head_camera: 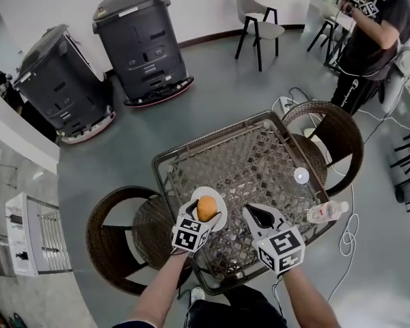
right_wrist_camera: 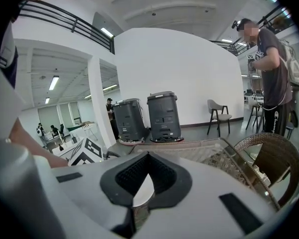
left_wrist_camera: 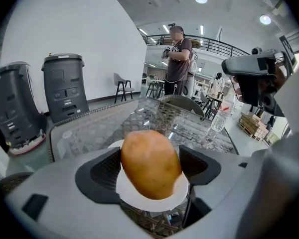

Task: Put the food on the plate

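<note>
Left gripper (head_camera: pixel 206 212) clamps a potato (left_wrist_camera: pixel 150 163) over the white plate (left_wrist_camera: pixel 154 204); right gripper (head_camera: pixel 258 219) jaws together, empty

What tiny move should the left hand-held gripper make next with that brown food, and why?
Probably ease the left hand-held gripper down slightly and open it. Its jaws clamp the food directly over the white plate, so releasing there should leave the food on the plate.
</note>
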Available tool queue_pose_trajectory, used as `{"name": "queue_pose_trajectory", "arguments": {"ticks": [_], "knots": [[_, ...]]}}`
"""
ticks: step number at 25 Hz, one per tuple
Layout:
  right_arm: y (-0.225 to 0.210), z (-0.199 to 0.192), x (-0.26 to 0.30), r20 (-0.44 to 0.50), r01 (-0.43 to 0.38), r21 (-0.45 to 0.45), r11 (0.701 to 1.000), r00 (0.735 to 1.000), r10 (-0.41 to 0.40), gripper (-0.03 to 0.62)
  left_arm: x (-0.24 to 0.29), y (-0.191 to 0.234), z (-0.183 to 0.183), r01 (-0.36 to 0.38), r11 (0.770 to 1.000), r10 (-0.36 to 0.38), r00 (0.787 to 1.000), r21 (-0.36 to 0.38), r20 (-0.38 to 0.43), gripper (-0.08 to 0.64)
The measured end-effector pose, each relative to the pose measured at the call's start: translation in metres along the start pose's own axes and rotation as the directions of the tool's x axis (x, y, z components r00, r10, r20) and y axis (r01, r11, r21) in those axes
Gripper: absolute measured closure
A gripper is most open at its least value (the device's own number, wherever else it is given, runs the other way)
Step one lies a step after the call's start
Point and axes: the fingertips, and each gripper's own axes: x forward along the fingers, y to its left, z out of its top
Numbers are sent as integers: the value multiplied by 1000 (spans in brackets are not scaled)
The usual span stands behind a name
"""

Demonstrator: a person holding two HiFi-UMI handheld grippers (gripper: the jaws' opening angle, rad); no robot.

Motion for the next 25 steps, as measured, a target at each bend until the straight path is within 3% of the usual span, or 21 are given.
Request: {"name": "queue_pose_trajectory", "arguments": {"ticks": [12,25], "knots": [[-6,-15,3,-20,7,41,999,1000,-6,588,25,10,-22,-12,1000,9,990,-25,-140,193],[-6,-17,-3,-15,14,53,998,1000,-13,588,33,11,-22,-36,999,37,993,15,-114,193]]}}
